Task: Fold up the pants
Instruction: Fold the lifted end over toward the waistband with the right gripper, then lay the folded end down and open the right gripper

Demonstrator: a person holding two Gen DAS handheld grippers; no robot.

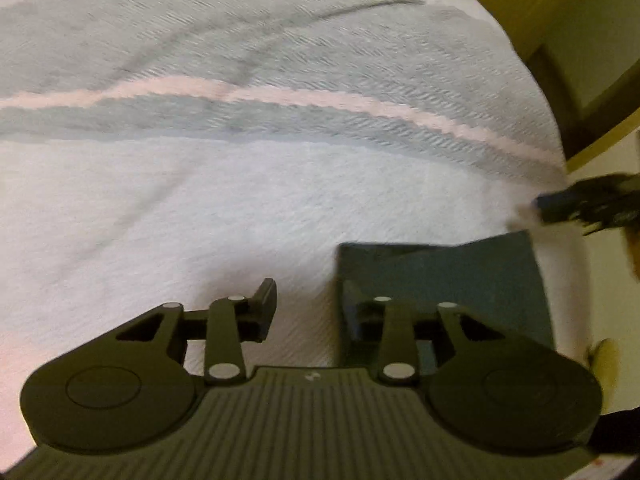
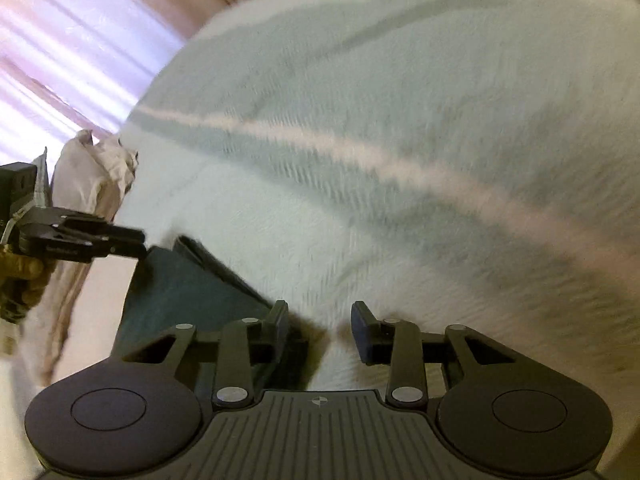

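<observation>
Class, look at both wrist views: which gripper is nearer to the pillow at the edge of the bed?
Left. The left gripper sits right beside the pillow; the right gripper is farther off, over the blanket past the dark pants.

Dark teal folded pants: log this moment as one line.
dark teal folded pants lying on white blanket with grey and pink stripes | left hand-held gripper open | right hand-held gripper open

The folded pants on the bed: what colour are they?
Dark teal-blue, plain, no pattern visible on the pants. Clearest in the left wrist view.

pants point(image 1: 472, 276): dark matt cloth | blanket point(image 1: 240, 200): fuzzy woven | hand-held gripper point(image 2: 320, 330): matt plastic
</observation>
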